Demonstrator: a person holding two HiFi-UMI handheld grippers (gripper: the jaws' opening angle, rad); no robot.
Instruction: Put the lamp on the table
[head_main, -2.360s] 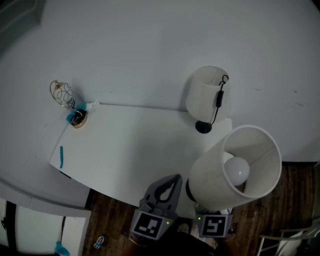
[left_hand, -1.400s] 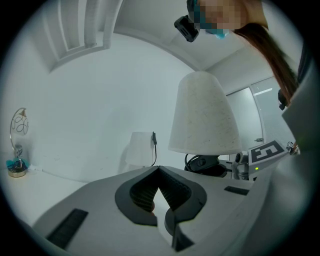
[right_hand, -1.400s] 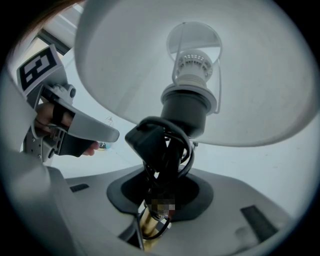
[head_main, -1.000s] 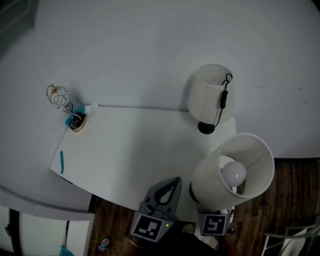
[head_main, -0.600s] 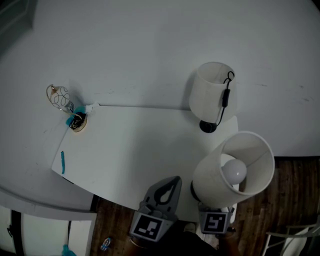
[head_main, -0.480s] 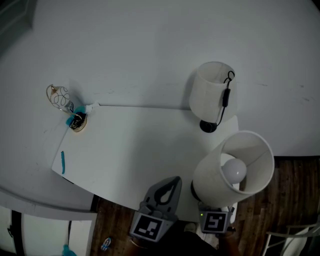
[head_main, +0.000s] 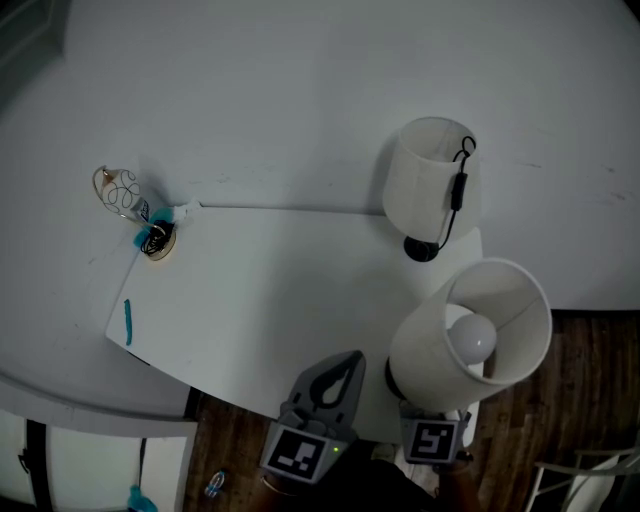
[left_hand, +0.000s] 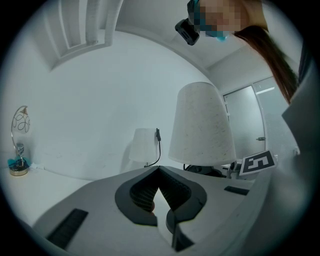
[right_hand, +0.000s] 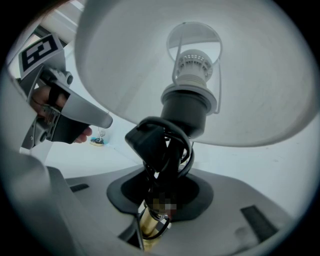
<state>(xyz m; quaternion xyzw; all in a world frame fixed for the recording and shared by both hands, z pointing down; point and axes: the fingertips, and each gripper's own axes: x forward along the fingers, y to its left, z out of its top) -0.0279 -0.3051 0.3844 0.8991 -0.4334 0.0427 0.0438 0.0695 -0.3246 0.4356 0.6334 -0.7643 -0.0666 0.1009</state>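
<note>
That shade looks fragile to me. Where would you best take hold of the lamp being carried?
Grip the lamp by its slim brass stem under the socket, coming from below the shade, as the right hand-held gripper does. The shade is far too wide; the stem fits between the jaws.

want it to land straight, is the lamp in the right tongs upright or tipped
Roughly upright: the white-shaded table lamp stands shade-up, rim level, in the left gripper view; right tongs grip its brass stem.
</note>
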